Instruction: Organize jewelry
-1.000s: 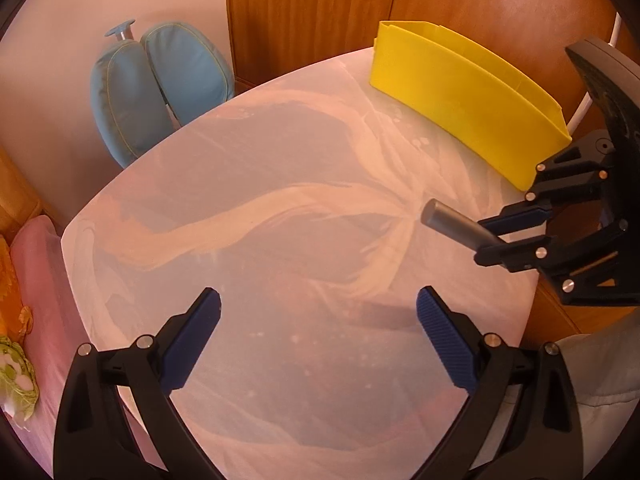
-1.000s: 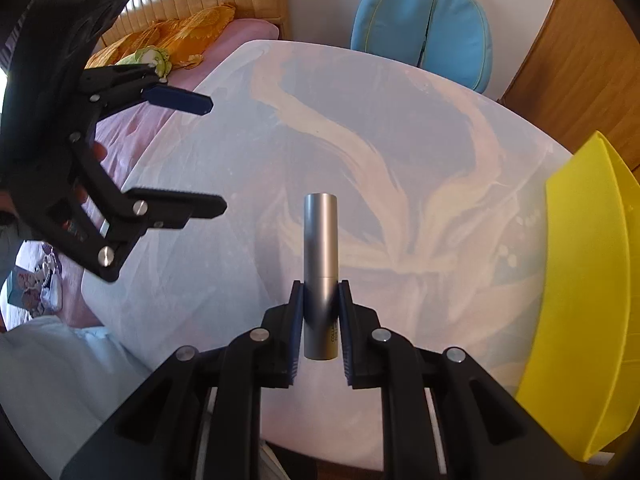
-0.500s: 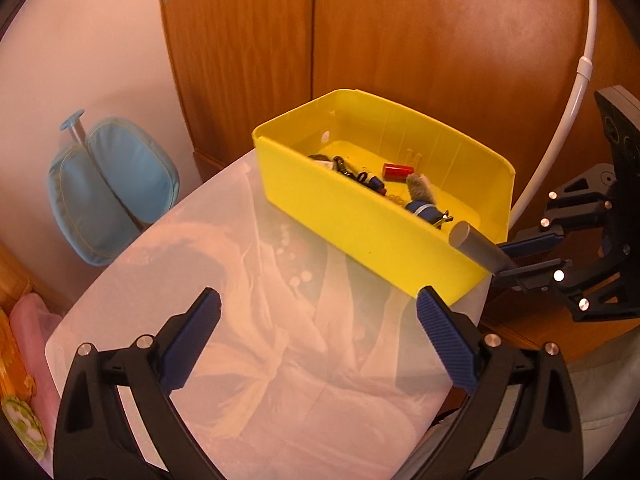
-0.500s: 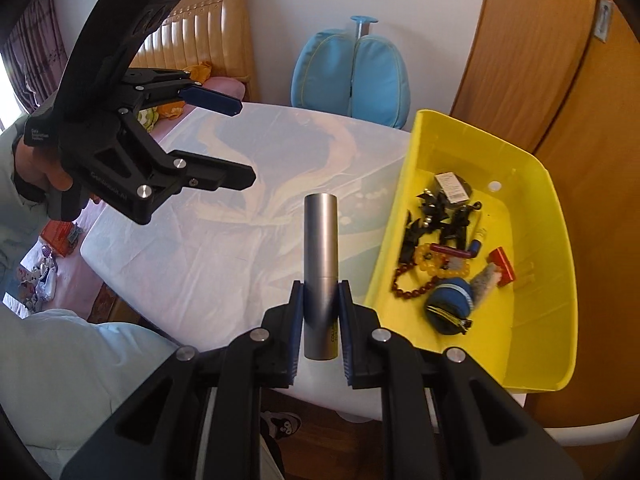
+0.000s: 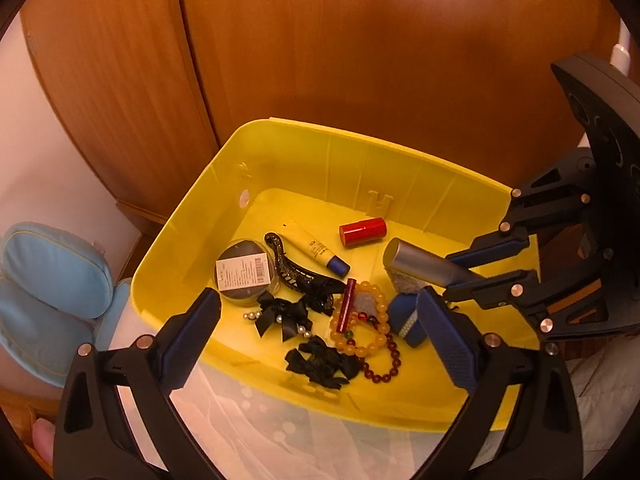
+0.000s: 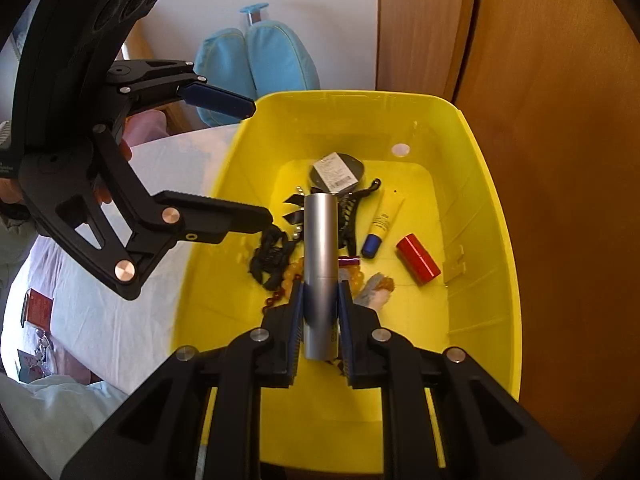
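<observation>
We held a smooth grey metal cylinder tube (image 6: 319,240) clamped in the right gripper (image 6: 319,300), its jaws pressed narrow on the lower part of the tube so that most of its length stuck out ahead, over the inside of the yellow plastic bin (image 6: 496,216). Gripping it low and lengthwise, we judged, left the free end clear to go down among the contents without the jaws touching anything. The bin stood at the edge of the counter (image 6: 160,168), which was covered with a white cloth, close against a wooden wardrobe door (image 5: 360,60). In the bin lay the things to be sorted: a string of amber beads (image 5: 360,344), black ribbon bows (image 5: 280,314), a black hair claw (image 5: 292,272), a round dark tin with a white label (image 5: 246,272), a yellow tube with a blue cap (image 5: 316,250), a red cylinder (image 5: 363,231) and a blue padded piece (image 5: 406,318). They were heaped toward the middle, leaving bare floor on the wardrobe side, likely room for the tube. The left gripper (image 5: 320,316) hung above the near rim with its jaws wide and holding nothing, probably ready to pick or steady something.
</observation>
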